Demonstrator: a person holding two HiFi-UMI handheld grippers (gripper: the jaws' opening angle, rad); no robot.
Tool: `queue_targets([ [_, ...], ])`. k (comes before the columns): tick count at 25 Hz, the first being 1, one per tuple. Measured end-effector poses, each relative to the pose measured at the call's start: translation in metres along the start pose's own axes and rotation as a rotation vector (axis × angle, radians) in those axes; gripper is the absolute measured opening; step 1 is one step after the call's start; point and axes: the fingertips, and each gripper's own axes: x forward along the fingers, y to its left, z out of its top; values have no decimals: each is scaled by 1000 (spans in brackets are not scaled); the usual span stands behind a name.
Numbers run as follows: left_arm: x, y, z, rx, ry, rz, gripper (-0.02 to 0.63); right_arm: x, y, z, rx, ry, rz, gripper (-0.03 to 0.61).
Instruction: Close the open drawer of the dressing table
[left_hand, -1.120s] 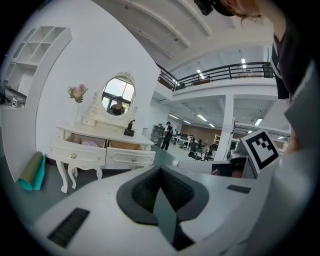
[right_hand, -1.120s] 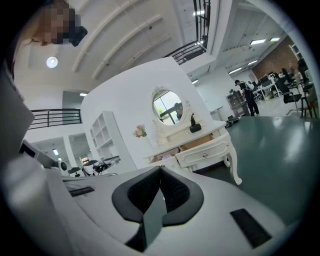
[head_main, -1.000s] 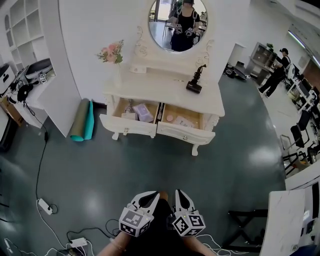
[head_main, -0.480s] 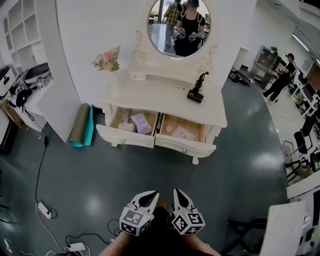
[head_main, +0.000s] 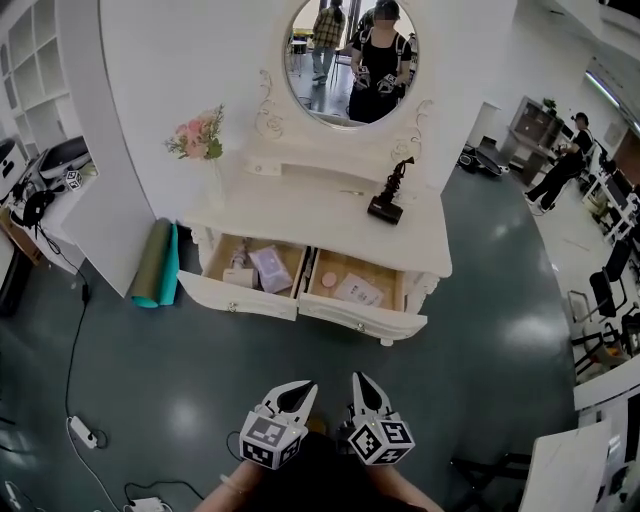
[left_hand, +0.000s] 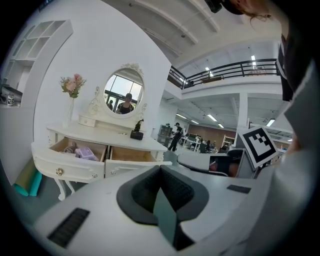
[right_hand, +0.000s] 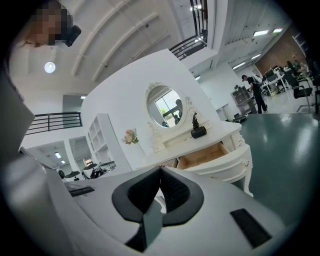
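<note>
The white dressing table (head_main: 300, 212) stands against the wall ahead, both its drawers pulled out. The left drawer (head_main: 238, 296) holds a lilac box and small items; the right drawer (head_main: 360, 318) holds a flat packet. Both grippers hang low near my body, well short of the table. My left gripper (head_main: 297, 391) is shut and empty, as is my right gripper (head_main: 361, 384). In the left gripper view the table (left_hand: 102, 136) with its open drawers (left_hand: 67, 169) lies far beyond the shut left gripper (left_hand: 160, 168). The right gripper view shows the right gripper (right_hand: 160, 170) shut, with an open drawer (right_hand: 220, 161) far off.
An oval mirror (head_main: 350, 55), a vase of pink flowers (head_main: 197, 136) and a dark ornament (head_main: 387, 197) stand on the table. A rolled green mat (head_main: 155, 264) leans left of it. Cables (head_main: 75, 425) trail on the floor at left. A person (head_main: 560, 155) stands far right.
The dressing table has come nearer and sits lower in the head view as I step towards it. Both grippers stay shut and held close to my body.
</note>
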Motion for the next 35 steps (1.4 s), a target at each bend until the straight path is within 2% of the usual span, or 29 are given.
queue_targets([
  [13, 62, 20, 13, -12, -2, 38, 18, 53, -48, 21, 0, 28, 2, 6],
  [21, 82, 20, 19, -3, -13, 70, 18, 59, -64, 23, 14, 42, 8, 6],
  [27, 86, 17, 18, -9, 0, 71, 18, 55, -69, 18, 22, 62, -24, 6],
  [35, 104, 14, 12, -26, 41, 30, 18, 52, -92, 21, 41, 63, -91, 6],
])
